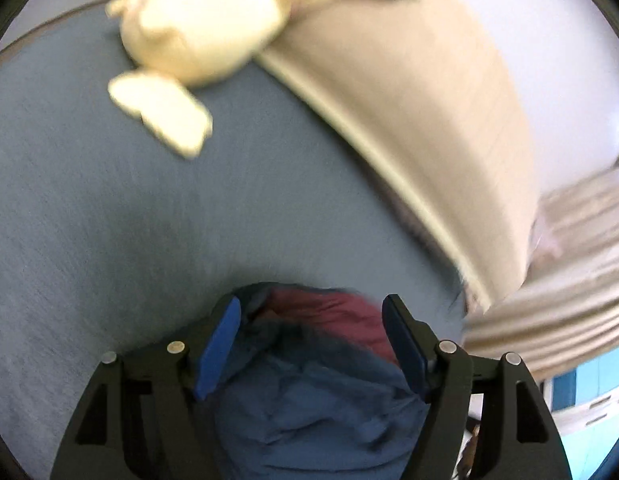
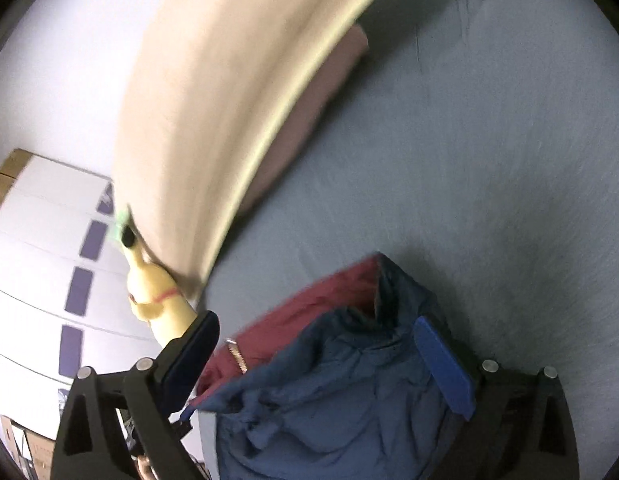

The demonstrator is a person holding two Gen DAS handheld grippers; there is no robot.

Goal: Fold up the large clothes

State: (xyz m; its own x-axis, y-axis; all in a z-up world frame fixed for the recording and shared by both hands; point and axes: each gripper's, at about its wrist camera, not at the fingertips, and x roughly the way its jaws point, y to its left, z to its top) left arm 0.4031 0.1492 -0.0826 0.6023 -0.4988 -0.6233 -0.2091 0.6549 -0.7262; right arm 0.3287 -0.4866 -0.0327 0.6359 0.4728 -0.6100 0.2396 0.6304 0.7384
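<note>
A navy blue padded jacket with a maroon lining [image 1: 309,392] lies bunched on a blue-grey bed sheet [image 1: 109,208]. In the left wrist view my left gripper [image 1: 311,316] is open, its blue-padded fingers [image 1: 219,344] either side of the bunched cloth. In the right wrist view the same jacket [image 2: 337,392] lies between the fingers of my right gripper [image 2: 317,344], which is open wide. A zip end [image 2: 237,354] shows on the maroon lining. Both views are motion-blurred.
A beige headboard [image 1: 409,92] runs along the bed edge, also in the right wrist view [image 2: 197,100]. A cream plush toy [image 1: 189,28] lies by it. A striped beige cloth [image 1: 557,308] is at right. White boxes [image 2: 41,264] stand beyond the bed.
</note>
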